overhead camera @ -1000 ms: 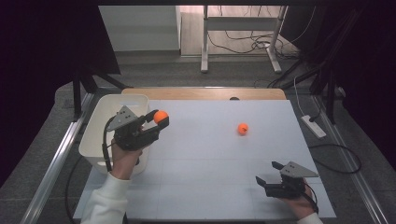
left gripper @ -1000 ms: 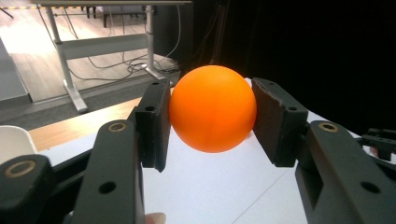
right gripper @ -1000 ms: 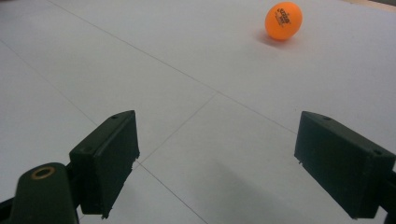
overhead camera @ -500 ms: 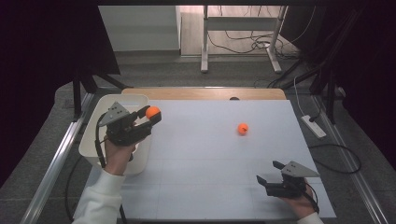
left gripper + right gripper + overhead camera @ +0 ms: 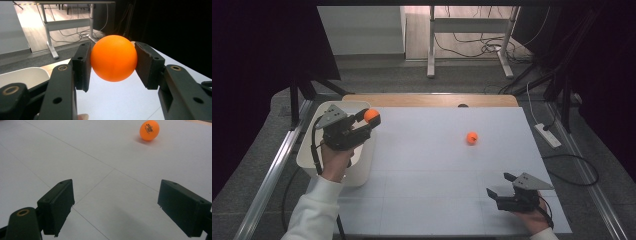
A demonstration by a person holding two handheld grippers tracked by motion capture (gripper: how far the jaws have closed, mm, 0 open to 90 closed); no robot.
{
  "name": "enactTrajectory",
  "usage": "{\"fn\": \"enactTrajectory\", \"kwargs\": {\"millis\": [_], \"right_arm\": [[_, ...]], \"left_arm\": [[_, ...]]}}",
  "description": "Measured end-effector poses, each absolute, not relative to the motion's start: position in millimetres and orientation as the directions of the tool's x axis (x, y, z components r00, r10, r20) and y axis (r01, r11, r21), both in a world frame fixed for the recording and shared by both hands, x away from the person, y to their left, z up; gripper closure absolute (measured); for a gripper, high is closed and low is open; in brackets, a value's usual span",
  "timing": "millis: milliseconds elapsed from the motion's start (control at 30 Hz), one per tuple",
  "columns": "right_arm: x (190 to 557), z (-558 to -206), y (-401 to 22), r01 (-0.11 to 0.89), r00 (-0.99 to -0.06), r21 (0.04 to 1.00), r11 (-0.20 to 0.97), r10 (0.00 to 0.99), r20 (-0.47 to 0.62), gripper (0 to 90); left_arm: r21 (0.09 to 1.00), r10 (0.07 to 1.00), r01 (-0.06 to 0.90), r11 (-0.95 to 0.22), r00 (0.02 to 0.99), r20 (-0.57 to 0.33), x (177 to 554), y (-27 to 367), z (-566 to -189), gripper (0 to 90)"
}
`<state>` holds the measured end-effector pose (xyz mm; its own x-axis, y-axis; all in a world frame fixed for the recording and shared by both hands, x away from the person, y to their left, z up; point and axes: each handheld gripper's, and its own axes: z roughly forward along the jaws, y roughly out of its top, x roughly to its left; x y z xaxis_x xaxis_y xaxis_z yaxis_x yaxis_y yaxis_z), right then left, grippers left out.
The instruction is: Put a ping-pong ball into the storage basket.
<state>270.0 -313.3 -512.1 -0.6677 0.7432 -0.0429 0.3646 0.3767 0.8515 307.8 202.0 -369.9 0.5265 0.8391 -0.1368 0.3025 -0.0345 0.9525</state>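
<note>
the right gripper [image 5: 502, 192] rests low on the white table [image 5: 422, 170] at about 5 o'clock, jaws wide apart and empty. from it the loose orange ball [image 5: 471, 137] lies toward 11 o'clock, well apart; in the right gripper view this ball [image 5: 149, 130] sits far ahead, right of centre. the left gripper [image 5: 371, 120], at 9 o'clock, is clamped on a 2nd orange ball [image 5: 113, 58], held over the right rim of the white bin [image 5: 307, 152]. the bin's hollow lies just toward 8 o'clock of that ball, so the drop likely needs a short shift that way.
</note>
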Motion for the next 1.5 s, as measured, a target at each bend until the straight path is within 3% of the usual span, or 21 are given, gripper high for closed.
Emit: {"fn": "enactTrajectory", "kwargs": {"millis": [1500], "right_arm": [[270.6, -512.0, -313.9, 0.367, -0.663, 0.852, 0.373, 0.747, -0.042, 13.2]], "left_arm": [[0.930, 0.939, 0.368, -0.010, 0.324, -0.119, 346.4, 260.6, -380.9, 50.0]]}}
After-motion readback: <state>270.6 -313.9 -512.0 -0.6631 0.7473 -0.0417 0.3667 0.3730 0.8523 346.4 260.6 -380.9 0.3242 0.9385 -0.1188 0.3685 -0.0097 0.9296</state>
